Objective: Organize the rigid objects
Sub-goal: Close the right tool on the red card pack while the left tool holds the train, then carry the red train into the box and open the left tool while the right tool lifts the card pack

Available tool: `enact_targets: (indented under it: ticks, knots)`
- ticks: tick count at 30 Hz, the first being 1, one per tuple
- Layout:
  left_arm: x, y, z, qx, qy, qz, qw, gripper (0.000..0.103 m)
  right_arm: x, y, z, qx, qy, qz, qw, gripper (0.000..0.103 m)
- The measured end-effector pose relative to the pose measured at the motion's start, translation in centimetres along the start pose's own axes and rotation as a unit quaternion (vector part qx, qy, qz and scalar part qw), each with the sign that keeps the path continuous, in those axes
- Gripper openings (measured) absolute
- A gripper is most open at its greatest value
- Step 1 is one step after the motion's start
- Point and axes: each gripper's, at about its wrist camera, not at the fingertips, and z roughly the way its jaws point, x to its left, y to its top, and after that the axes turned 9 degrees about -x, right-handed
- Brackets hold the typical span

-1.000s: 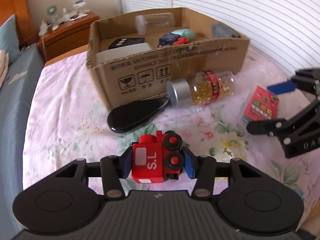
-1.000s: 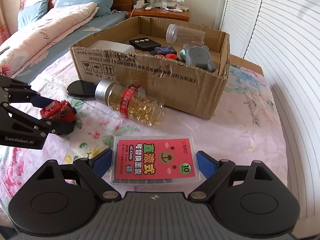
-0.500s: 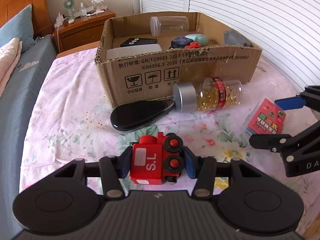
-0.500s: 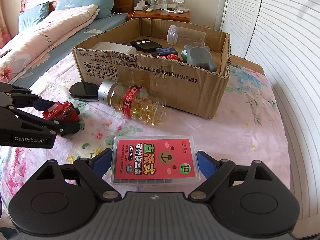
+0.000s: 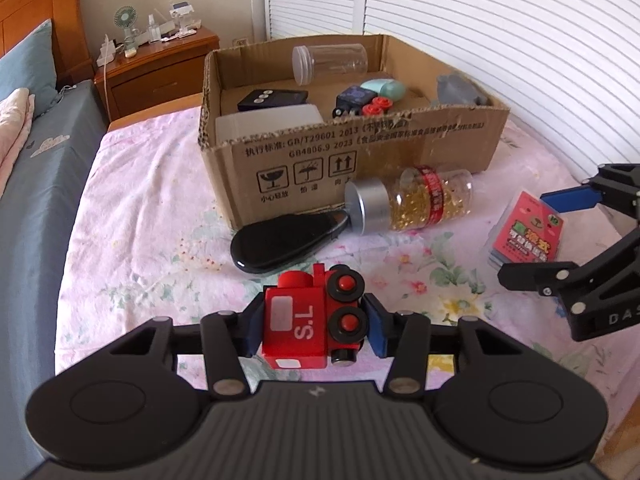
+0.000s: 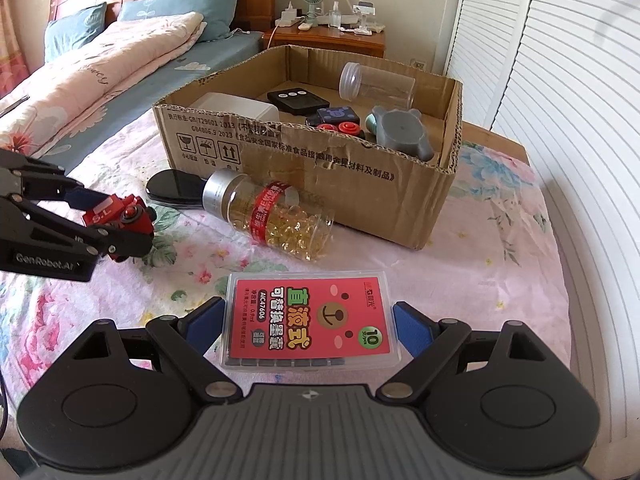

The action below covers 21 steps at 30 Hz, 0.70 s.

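The left gripper [image 5: 314,326] is clamped on a red toy train [image 5: 314,320], its blue pads pressed against both sides after the jaws finished closing in on it, and the train sits low over the floral bedsheet [image 5: 140,220]. To the right, the right gripper [image 6: 308,326] straddles a flat clear case with a red label [image 6: 310,322] that lies on the sheet; its jaws stand wide, and a small gap shows between each blue pad and the case, so it holds nothing. Just beyond the train lies a glossy black teardrop-shaped object [image 5: 280,240], and touching its narrow end is the silver cap of a clear bottle of golden capsules [image 5: 412,204], lying on its side against the front wall of a cardboard box [image 5: 360,156]. Inside the box are a white container [image 5: 268,126], a black remote [image 5: 274,100], a dark toy with red wheels [image 5: 360,102], a grey piece [image 5: 460,90] and, at the far wall, an empty clear jar [image 5: 330,62]. Farther left stands a wooden nightstand [image 5: 160,68].
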Motion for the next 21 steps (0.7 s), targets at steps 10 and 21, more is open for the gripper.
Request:
enact_targets:
  ticks: [10,21]
  knots:
    - [0.1,3.6,-2.7,-0.013,-0.036,0.042,0.9984,0.048,0.1,1.7,-2.0,0.001,0.035,-0.025,0.999,0.092]
    - [1.0,10.6,-0.8,-0.057,-0.032,0.066,0.9956,0.048,-0.8,5.9,-3.7,-0.048,0.043,-0.018,0.998,0.092]
